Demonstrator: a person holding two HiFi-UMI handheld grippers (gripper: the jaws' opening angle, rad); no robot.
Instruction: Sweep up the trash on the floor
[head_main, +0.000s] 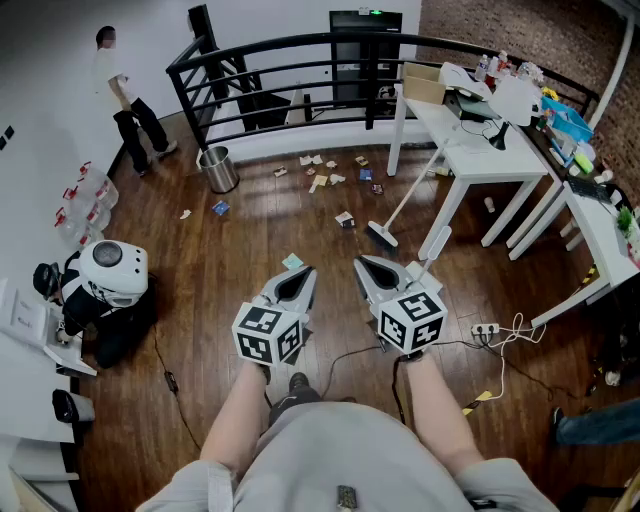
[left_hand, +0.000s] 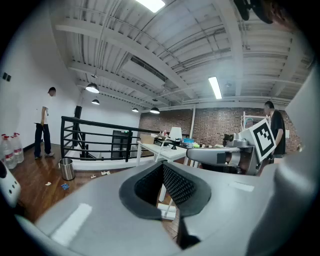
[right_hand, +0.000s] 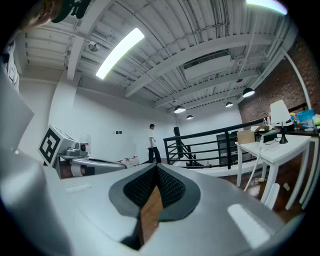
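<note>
Scraps of trash lie scattered on the dark wood floor by the black railing, with a few loose pieces nearer me. A broom leans on the white table, its head on the floor. I hold my left gripper and right gripper side by side above the floor, well short of the trash and the broom. Both are shut and empty. In the left gripper view the jaws meet with nothing between them. The right gripper shows only floor through its slit.
A metal bin stands by the railing. A person stands at the back left. White tables fill the right. A white helmet on a black bag and water bottles sit at left. A power strip with cables lies at right.
</note>
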